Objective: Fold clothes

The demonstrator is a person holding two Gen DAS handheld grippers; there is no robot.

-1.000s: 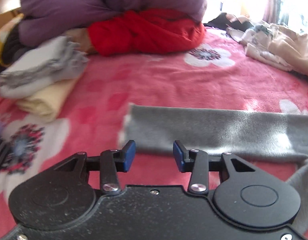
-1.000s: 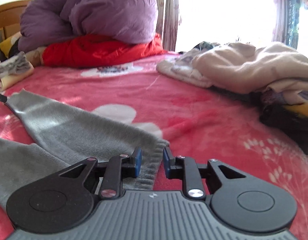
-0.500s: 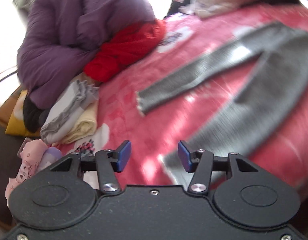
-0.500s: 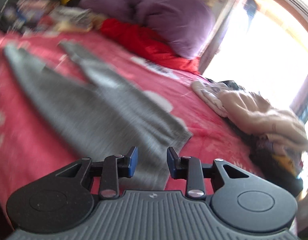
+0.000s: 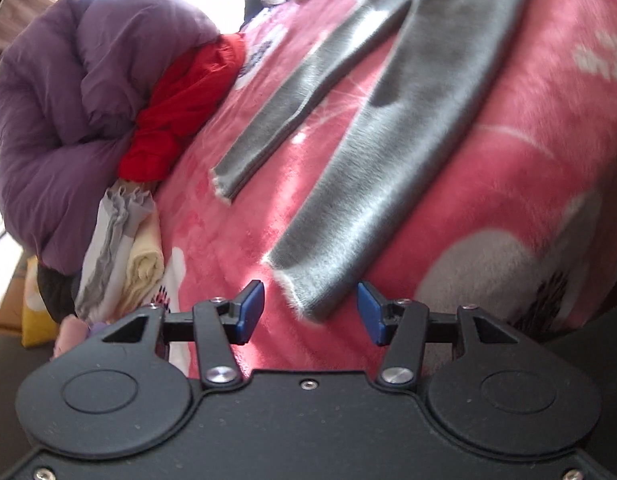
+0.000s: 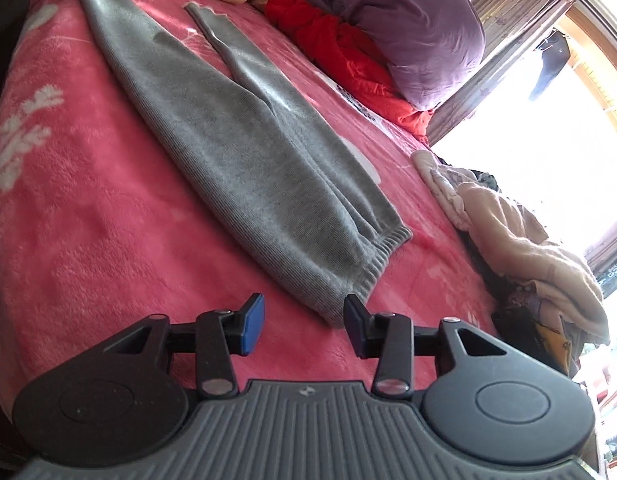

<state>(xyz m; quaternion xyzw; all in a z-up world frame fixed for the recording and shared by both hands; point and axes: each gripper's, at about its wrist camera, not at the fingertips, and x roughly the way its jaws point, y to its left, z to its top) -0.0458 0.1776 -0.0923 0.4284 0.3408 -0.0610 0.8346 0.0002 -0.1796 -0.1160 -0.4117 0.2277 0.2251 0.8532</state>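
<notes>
In your left wrist view, the left gripper (image 5: 310,312) hovers over the near edge of the pink blanket (image 5: 548,128) with its jaws about half apart and gripping nothing; the hem of one leg of the grey knit leggings (image 5: 408,128) lies on the blanket just ahead of the blue pads (image 5: 250,312), roughly centred between them but not pinched. The other leg runs off toward the far side, its cuff ending near the red garment (image 5: 180,112) and the purple quilt (image 5: 68,100), and a small stack of folded clothes (image 5: 120,248) sits at the blanket's left edge. In your right wrist view, the right gripper (image 6: 304,324) is at the waistband end, its jaws opening and holding nothing; the ribbed waistband corner lies just in front of the right-hand pad, on the blanket, not between the pads. The leggings stretch flat away from you toward the far corner, and a heap of unfolded laundry (image 6: 528,248) sits at the right edge by the window. You look to be between grasps, lining up on one long side of the leggings. The next move likely calls for lowering each tool so one pad slips under the fabric edge, closing on both layers, then carrying that side over evenly.
</notes>
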